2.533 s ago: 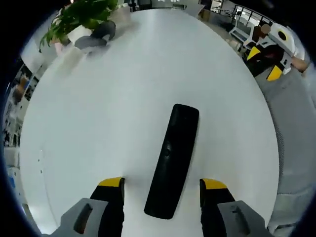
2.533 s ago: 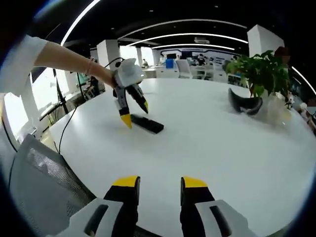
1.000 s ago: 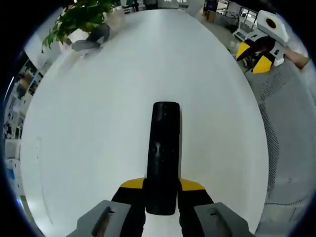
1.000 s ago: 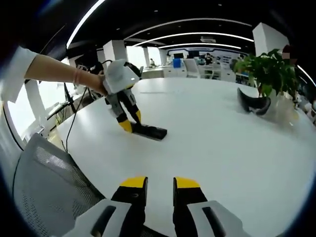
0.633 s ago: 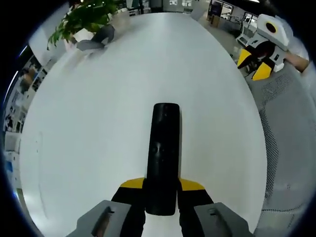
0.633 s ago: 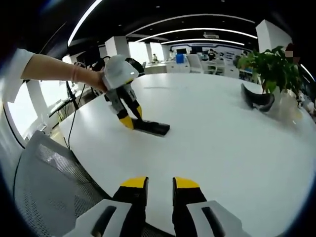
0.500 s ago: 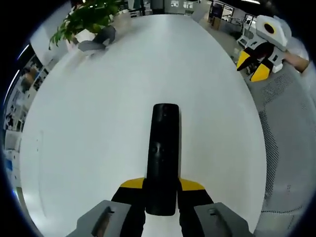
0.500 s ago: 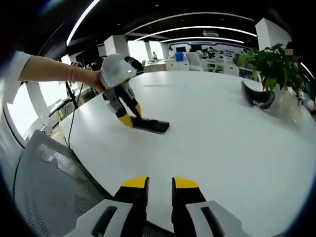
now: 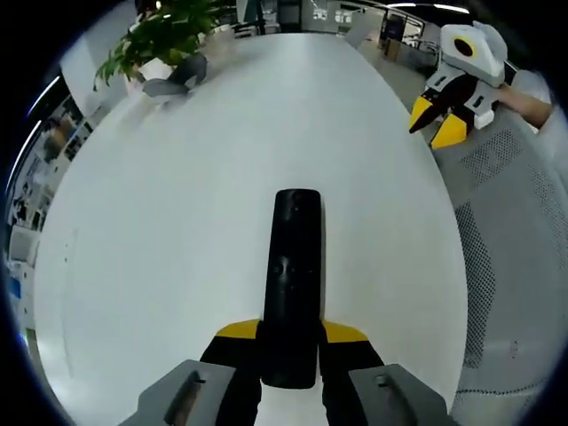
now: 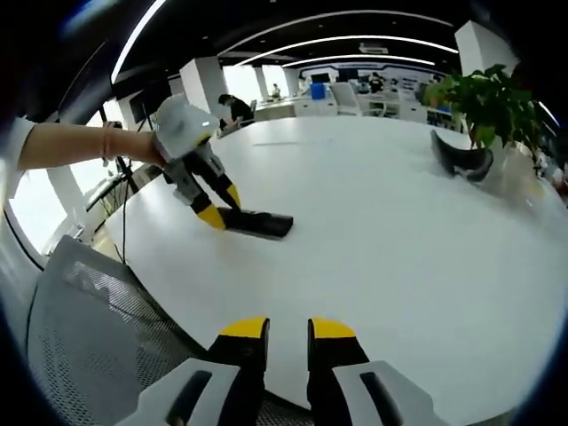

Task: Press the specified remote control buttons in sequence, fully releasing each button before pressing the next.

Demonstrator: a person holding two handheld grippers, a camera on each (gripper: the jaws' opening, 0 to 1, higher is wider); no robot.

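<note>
Since 2.5 s ago my left gripper (image 9: 288, 335) has clamped the remote (image 9: 291, 284) on the white table (image 9: 177, 204). Right gripper view: right gripper (image 10: 288, 330), jaws nearly together and empty, hovers well apart from it. Holding step; next I'd bring the right tip onto a button.

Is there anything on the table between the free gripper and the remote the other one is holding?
Nothing visible. In the right gripper view, bare white table lies between the right gripper and the remote, which the left gripper clamps at one end.
</note>
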